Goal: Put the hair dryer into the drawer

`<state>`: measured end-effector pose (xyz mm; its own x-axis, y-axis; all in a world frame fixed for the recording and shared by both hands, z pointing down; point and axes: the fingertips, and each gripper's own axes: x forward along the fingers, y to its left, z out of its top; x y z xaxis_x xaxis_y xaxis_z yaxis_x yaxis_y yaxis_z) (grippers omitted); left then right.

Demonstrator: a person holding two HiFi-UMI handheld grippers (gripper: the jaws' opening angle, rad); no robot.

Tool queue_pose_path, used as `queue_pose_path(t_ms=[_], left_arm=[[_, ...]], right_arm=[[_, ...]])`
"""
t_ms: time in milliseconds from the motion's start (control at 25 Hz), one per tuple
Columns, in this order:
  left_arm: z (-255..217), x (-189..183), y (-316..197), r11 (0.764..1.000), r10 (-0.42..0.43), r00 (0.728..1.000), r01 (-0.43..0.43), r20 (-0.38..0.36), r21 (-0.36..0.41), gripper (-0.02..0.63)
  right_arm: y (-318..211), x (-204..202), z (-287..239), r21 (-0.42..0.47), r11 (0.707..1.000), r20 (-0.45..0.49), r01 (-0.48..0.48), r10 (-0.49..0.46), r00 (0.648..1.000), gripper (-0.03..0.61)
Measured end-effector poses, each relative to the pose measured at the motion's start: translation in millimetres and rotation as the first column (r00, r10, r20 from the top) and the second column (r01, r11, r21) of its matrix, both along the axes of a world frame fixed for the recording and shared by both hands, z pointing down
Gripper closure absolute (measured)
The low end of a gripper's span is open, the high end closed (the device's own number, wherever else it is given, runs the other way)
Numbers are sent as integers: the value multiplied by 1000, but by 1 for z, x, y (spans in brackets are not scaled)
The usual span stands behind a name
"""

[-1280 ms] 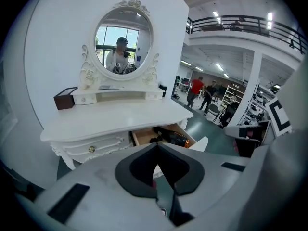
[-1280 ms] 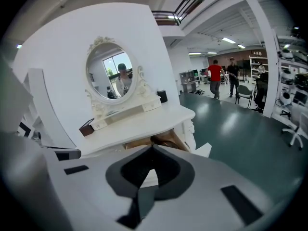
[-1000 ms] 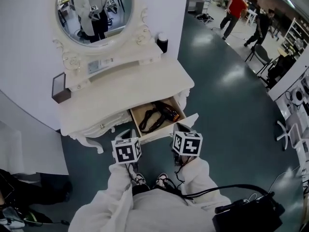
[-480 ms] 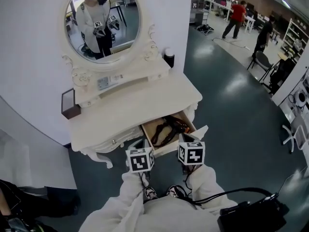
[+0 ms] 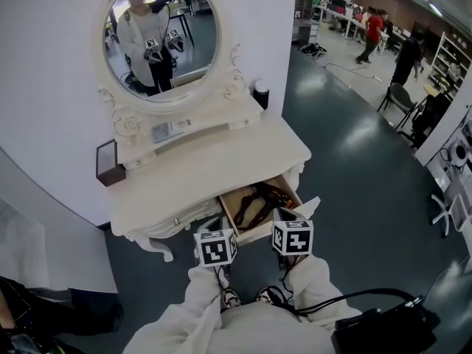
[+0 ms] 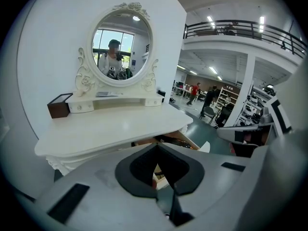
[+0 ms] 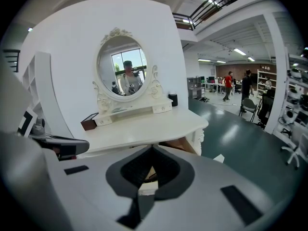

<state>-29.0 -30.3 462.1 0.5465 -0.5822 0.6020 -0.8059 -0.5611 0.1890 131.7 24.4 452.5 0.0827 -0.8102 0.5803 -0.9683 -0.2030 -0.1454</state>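
The white dressing table (image 5: 184, 175) has its right drawer (image 5: 259, 232) pulled open. The black hair dryer (image 5: 259, 200) lies inside it with its cord coiled beside it. My left gripper (image 5: 212, 226) is just outside the drawer's front panel near its left end, shut and empty. My right gripper (image 5: 285, 217) is near the panel's right end, also shut with nothing in it. In the left gripper view the closed jaw tips (image 6: 156, 146) point at the drawer (image 6: 185, 141). In the right gripper view the tips (image 7: 152, 148) point under the table edge (image 7: 159, 137).
An oval mirror (image 5: 161, 32), a brown box (image 5: 108, 164) and a black jar (image 5: 260, 94) are at the back of the table. The person's shoes (image 5: 273, 295) are below the drawer. A black bag (image 5: 380, 330) lies at lower right. People walk far off (image 5: 375, 29).
The head view has swung, so the table sits lower and further right in the picture. Both grippers stay by the drawer front; the right one has shifted slightly along it.
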Motion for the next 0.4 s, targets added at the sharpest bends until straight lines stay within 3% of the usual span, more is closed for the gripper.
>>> queue_pose_path(t_ms=[400], left_arm=[[13,-4,6,999,6,1000,-6,-2,-35,607]], right_arm=[[3,-8,11,-31,1000,3,1,-1,1000,518]])
